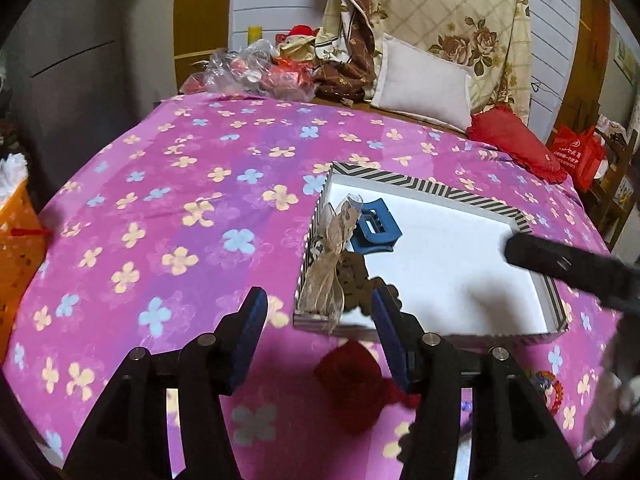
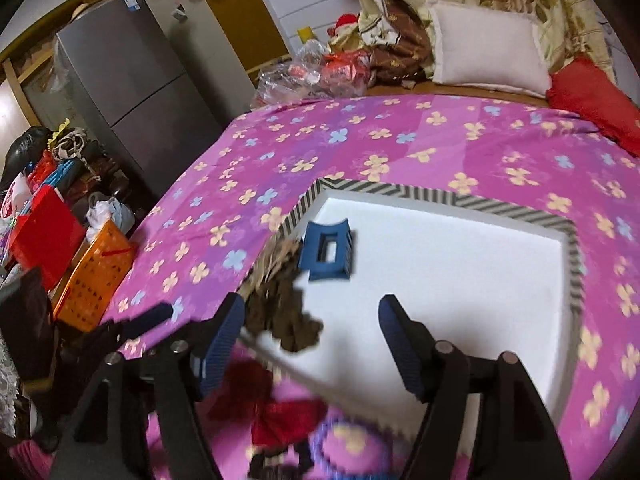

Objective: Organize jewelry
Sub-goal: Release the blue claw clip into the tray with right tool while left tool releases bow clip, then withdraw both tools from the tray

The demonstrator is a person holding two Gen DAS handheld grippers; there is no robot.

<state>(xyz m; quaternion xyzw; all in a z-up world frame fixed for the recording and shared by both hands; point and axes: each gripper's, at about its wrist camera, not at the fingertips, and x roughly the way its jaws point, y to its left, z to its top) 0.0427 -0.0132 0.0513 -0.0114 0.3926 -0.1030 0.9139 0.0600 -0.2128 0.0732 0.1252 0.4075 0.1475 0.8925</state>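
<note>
A striped-rim box (image 1: 436, 190) with a white floor lies on the pink flowered bedspread; it also shows in the right wrist view (image 2: 440, 198). Inside at its left are a blue hair claw (image 1: 376, 228) (image 2: 329, 251), a beige ribbon bow (image 1: 332, 264) and a brown hair piece (image 1: 354, 280) (image 2: 288, 316). A red scrunchie (image 1: 352, 380) (image 2: 244, 384) lies on the spread just before the box. My left gripper (image 1: 318, 316) is open above it, at the box's near left corner. My right gripper (image 2: 312, 320) is open over the box's near part; its finger (image 1: 560, 260) enters the left wrist view from the right. A purple bead bracelet (image 2: 344, 444) and a red bow (image 2: 288, 420) lie below.
Pillows (image 1: 424, 80) and a red cushion (image 1: 516, 140) lie at the bed's far end, with plastic bags (image 1: 256, 72). An orange basket (image 2: 96, 276), bags and a grey fridge (image 2: 132, 84) stand off the bed's left side. A colourful bead piece (image 1: 550, 390) lies at the near right.
</note>
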